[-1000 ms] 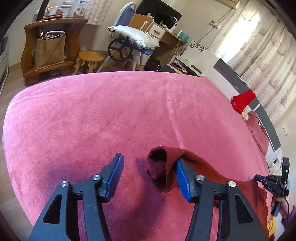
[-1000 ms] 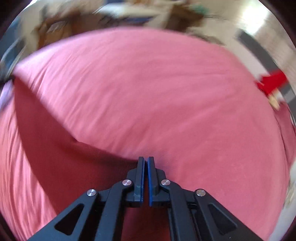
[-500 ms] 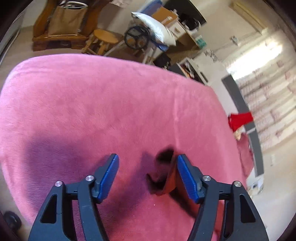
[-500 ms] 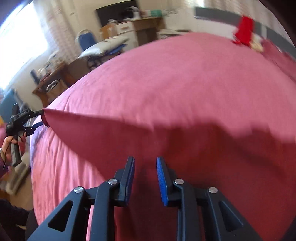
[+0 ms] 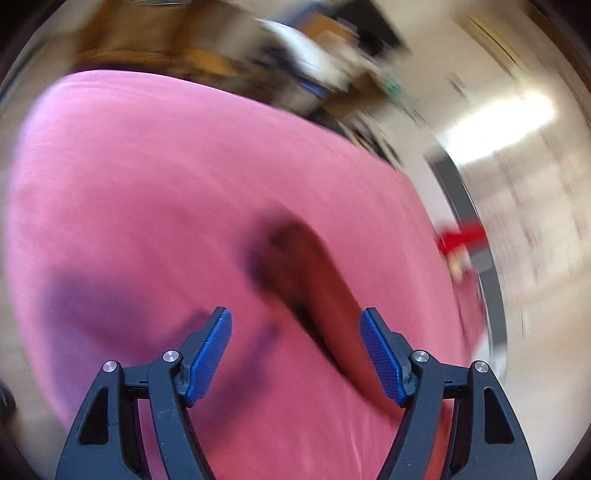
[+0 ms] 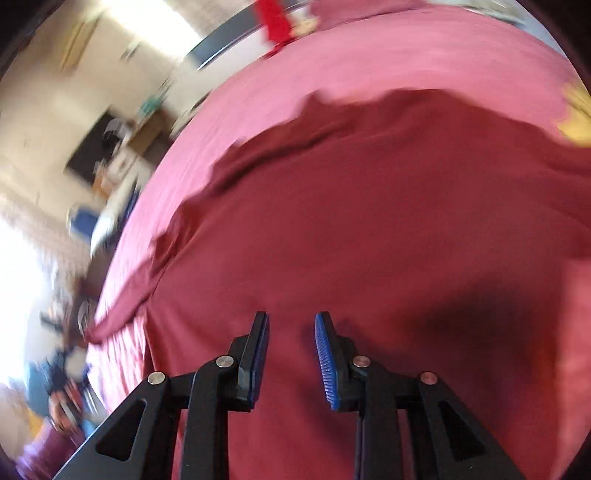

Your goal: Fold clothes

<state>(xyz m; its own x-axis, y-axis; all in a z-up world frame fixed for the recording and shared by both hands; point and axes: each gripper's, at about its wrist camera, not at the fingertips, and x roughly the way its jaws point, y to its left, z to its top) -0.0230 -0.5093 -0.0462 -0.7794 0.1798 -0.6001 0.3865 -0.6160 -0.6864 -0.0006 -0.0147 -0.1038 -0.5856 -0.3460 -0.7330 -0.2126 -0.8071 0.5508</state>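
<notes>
A dark maroon garment (image 6: 369, 229) lies spread on the pink bedspread (image 6: 369, 59). In the left wrist view a corner of it (image 5: 314, 280) reaches forward between the jaws, free of both pads. My left gripper (image 5: 295, 354) is open above that corner. My right gripper (image 6: 291, 354) is open and empty, low over the middle of the garment. Both views are motion-blurred.
A red item (image 5: 461, 236) lies at the far side of the bed (image 5: 147, 166) by the headboard; it also shows in the right wrist view (image 6: 275, 22). Something yellow (image 6: 576, 118) sits at the garment's right edge. Furniture stands beyond the bed's far end.
My right gripper opened and let go of the garment, which now lies flat. My left gripper stayed open and drew back from the corner. Both cameras swung.
</notes>
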